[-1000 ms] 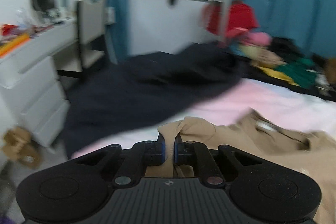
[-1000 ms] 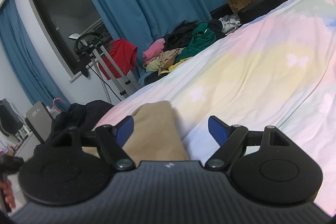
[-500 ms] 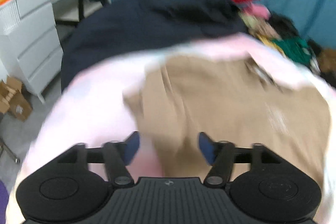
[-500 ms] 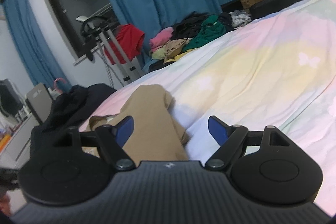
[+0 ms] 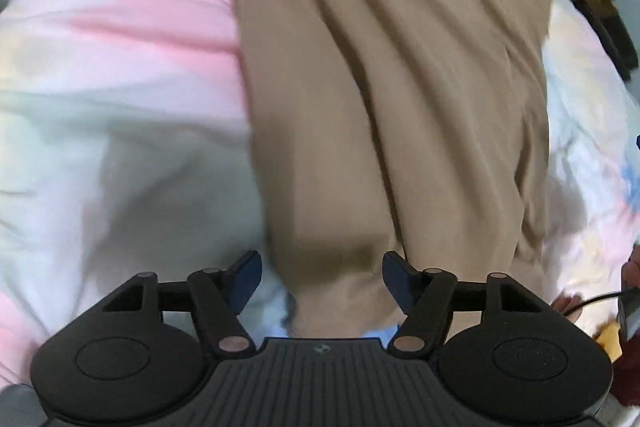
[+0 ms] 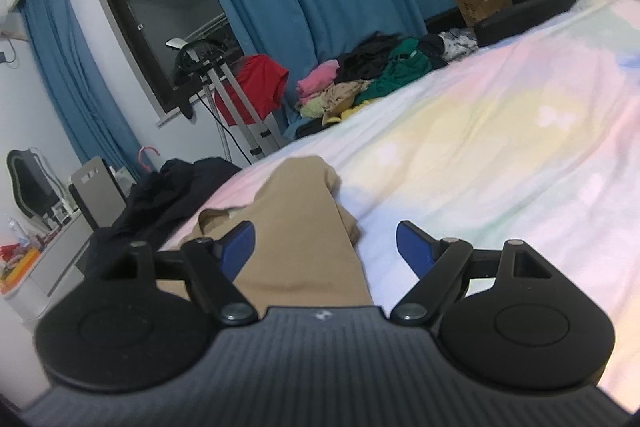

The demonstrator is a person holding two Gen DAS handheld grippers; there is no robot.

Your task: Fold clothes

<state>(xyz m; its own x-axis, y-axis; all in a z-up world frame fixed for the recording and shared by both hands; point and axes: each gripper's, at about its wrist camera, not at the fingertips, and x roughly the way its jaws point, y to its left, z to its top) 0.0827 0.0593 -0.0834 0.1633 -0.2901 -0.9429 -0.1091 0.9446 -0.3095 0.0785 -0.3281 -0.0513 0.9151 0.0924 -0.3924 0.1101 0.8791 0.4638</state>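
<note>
- Two grippers, both wide apart and holding nothing
- The left gripper (image 5: 319,273), jaws just closing slightly, points down at the tan garment's (image 5: 392,75) near end; it stretches away
- The right gripper (image 6: 325,247) is off its edge

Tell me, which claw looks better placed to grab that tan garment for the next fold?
Probably the left claw: it points down with the tan garment's near edge between its open jaws. The right claw is open too, but sits lower and flatter alongside the cloth.

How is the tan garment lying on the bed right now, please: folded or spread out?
Folded lengthwise. The tan garment lies as a long narrow strip on the bed, with a layered edge running down its length. How many layers, I cannot tell.
</note>
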